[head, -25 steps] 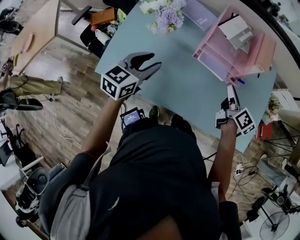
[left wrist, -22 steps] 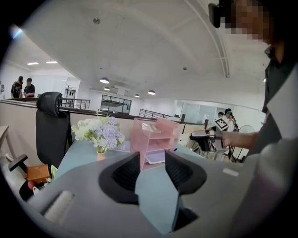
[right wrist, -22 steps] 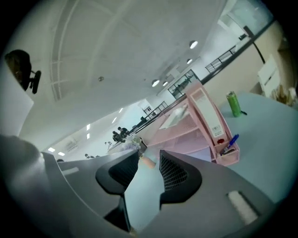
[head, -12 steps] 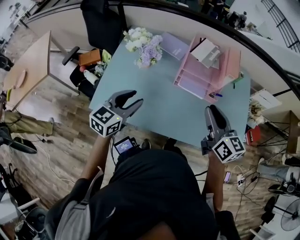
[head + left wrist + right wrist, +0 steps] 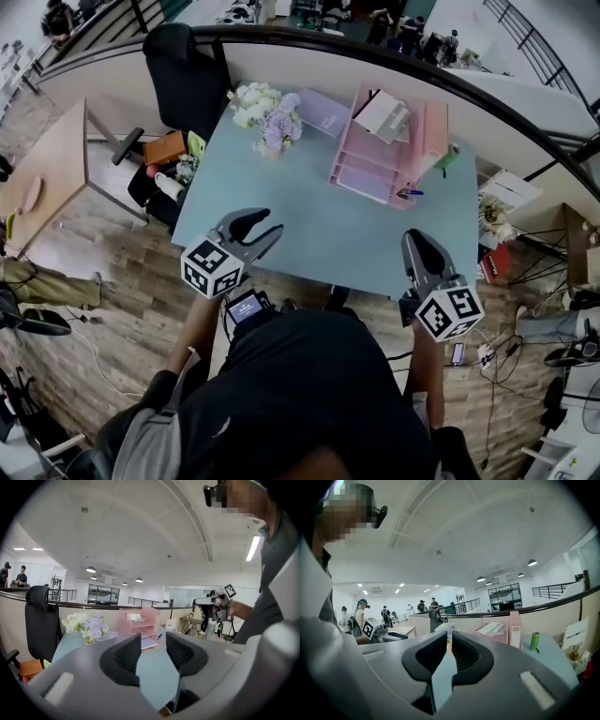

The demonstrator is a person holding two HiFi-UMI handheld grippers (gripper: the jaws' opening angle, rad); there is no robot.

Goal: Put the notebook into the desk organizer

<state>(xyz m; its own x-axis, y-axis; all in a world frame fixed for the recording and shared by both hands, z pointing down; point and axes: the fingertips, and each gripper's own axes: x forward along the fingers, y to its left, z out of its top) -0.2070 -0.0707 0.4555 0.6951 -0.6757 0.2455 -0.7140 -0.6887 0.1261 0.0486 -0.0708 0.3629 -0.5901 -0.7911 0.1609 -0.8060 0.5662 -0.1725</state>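
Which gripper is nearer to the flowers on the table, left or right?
Left. The left gripper is at the table's near edge, roughly in line with the flowers; the right gripper is at that edge too, but far off to their right.

Open office, plank floor (image 5: 112, 309)
A blue table (image 5: 309, 234) stood before a curved low wall (image 5: 281, 61); a black chair (image 5: 183, 80) at its far left, a wooden desk (image 5: 52, 169) beyond; ceiling lamps (image 5: 91, 569) glowed.

Black shirt (image 5: 319, 394); grey left claw (image 5: 272, 223), right claw (image 5: 413, 235), marker cubes (image 5: 211, 269); possibly grey bag (image 5: 150, 441).
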